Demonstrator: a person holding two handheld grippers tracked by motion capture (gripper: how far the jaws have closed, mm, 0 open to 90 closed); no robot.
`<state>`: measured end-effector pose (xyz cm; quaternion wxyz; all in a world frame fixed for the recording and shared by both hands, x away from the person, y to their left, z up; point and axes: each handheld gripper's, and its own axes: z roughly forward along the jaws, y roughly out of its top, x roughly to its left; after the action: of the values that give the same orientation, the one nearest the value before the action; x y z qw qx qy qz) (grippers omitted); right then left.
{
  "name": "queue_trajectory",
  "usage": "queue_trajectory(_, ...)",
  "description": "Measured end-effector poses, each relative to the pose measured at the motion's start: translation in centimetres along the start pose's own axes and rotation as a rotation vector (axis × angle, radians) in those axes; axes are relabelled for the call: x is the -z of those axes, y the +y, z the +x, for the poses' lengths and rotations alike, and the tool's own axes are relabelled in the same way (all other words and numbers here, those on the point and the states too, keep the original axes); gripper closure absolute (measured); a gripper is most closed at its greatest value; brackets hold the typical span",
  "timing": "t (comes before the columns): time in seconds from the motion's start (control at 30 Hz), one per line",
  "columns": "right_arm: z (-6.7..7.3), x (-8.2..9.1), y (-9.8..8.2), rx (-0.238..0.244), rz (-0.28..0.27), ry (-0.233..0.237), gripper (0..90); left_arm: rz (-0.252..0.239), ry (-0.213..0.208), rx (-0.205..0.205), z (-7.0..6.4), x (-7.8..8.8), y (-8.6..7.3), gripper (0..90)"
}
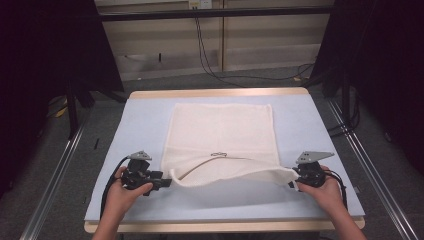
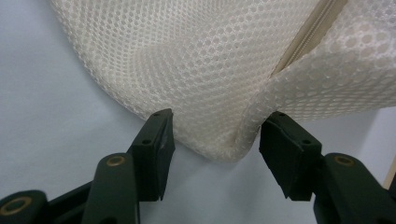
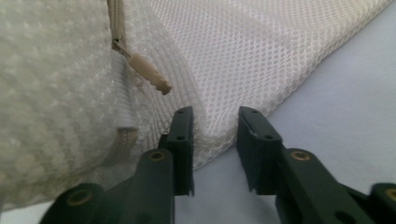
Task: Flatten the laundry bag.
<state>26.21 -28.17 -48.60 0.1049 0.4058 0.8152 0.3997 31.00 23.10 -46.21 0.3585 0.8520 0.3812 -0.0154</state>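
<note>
The cream-white rectangular mesh laundry bag [image 1: 222, 142] lay flat at the centre of the pale blue counter [image 1: 310, 125], its far edge toward twelve o'clock and its near edge, toward six o'clock, lifted and curling back between the two hands. A beige zipper line [image 2: 306, 37] ran along that raised fold, and its small tan pull tab [image 3: 149, 72] hung near the right corner. At about eight o'clock of the bag the left gripper [image 1: 161, 181] sat with its jaws apart, straddling the rounded mesh corner in the left gripper view; the pads stood beside the fabric without squeezing it, so that corner looked unheld. At about four o'clock the right gripper [image 1: 291, 178] reached the opposite corner, where in the right gripper view the mesh edge ran between its jaws, but a gap showed on both sides, so they were apart and not yet clamped. Judging from this, the fold could easily fail: with the left side loose, the raised edge might slump back to the counter, and if the right side pulled alone the bag would skew or drag across the smooth surface. A thin bite on slippery mesh could also slide out, or catch the pull tab.
</note>
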Motion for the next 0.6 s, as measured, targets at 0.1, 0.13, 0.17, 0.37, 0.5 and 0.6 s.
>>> queue_trajectory(0.1,-0.1,0.0,0.1,-0.020,0.001,0.015,79.4,0.005,-0.003,0.005,0.0,-0.2,0.0,44.5)
queue_trajectory(0.13,-0.1,-0.1,0.1,-0.020,0.002,0.012,81.9,0.006,-0.002,0.003,0.0,-0.3,0.0,44.7)
queue_trajectory(0.17,-0.2,-0.1,0.2,-0.014,0.002,0.014,84.1,0.004,-0.002,0.004,0.0,-0.3,0.0,44.9)
queue_trajectory(0.37,-0.1,-0.5,1.0,0.015,-0.003,-0.038,87.6,-0.023,0.016,0.011,0.2,-0.6,0.2,49.7)
queue_trajectory(0.5,-0.5,-0.8,1.3,0.021,-0.016,-0.077,87.9,-0.031,0.029,0.017,0.3,-0.9,0.6,51.8)
queue_trajectory(0.6,-1.0,-1.1,1.6,0.019,-0.036,-0.114,87.9,-0.033,0.036,0.018,0.6,-1.1,1.1,54.1)
